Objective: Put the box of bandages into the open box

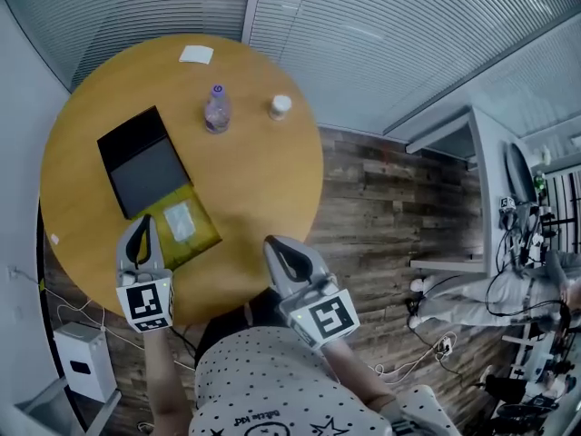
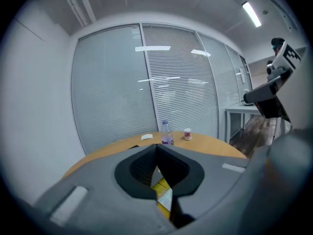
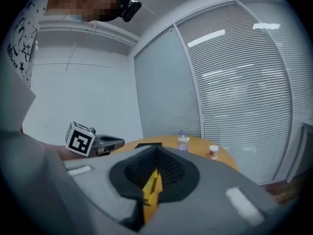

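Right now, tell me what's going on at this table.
A person holds a gripper in each hand over the near edge of a round table. The left gripper and right gripper are both shut, nothing between their fingers. The open box lies by the left gripper, black lid folded back; a pale pack, probably the box of bandages, lies in its yellow tray. A bottle and small jar stand farther back.

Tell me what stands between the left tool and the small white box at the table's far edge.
The open box, with its black lid, lies across that line. The bottle stands just to its right. Nothing else visible intervenes.
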`<state>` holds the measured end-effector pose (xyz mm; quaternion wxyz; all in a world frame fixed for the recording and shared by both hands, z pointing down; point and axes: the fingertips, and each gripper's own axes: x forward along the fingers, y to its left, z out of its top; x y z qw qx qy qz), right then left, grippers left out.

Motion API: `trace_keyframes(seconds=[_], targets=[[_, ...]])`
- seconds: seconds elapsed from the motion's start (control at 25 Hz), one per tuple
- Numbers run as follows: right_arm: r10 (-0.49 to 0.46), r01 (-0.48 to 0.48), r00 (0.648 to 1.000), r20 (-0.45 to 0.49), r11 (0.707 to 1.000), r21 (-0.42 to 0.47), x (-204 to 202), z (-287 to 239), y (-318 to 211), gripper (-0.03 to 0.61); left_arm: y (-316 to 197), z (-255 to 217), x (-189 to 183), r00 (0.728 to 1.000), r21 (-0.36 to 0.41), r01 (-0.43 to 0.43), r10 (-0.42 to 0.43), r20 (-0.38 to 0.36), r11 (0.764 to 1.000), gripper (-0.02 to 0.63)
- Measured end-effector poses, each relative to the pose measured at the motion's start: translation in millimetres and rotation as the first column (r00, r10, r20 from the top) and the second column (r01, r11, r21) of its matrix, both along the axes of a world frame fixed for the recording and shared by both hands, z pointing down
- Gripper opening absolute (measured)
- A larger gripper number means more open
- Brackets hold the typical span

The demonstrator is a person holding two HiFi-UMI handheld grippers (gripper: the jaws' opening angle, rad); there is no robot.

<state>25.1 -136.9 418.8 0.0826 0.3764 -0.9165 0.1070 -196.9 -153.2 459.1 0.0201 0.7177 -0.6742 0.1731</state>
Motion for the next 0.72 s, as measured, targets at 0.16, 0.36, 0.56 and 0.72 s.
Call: trace_keyframes(seconds=[0.16,0.36,0.56,0.72], targets=[[0.002,-0.002,1.0,0.013,1.0,0.019,3,-8,-5,0.003,9,-28,0,1.0,0.069,0.015,-0.015,-0.008,0.998,0.009],[0.009,-0.01,1.0,0.022,0.999,0.043,6,-16,-9,0.003,25,-56,-4,0.999,0.115,0.045,-0.044,-0.01,0.992,0.009],[0.002,-0.003,1.0,0.024,0.998,0.058,4,-24,-12,0.003,41,-96,-5,0.996,0.205,0.079,-0.07,-0.049,0.976,0.009],[-0.018,0.017,1.0,0.024,0.997,0.073,-2,-31,-14,0.003,58,-121,-13,0.993,0.264,0.114,-0.101,-0.061,0.958,0.009]])
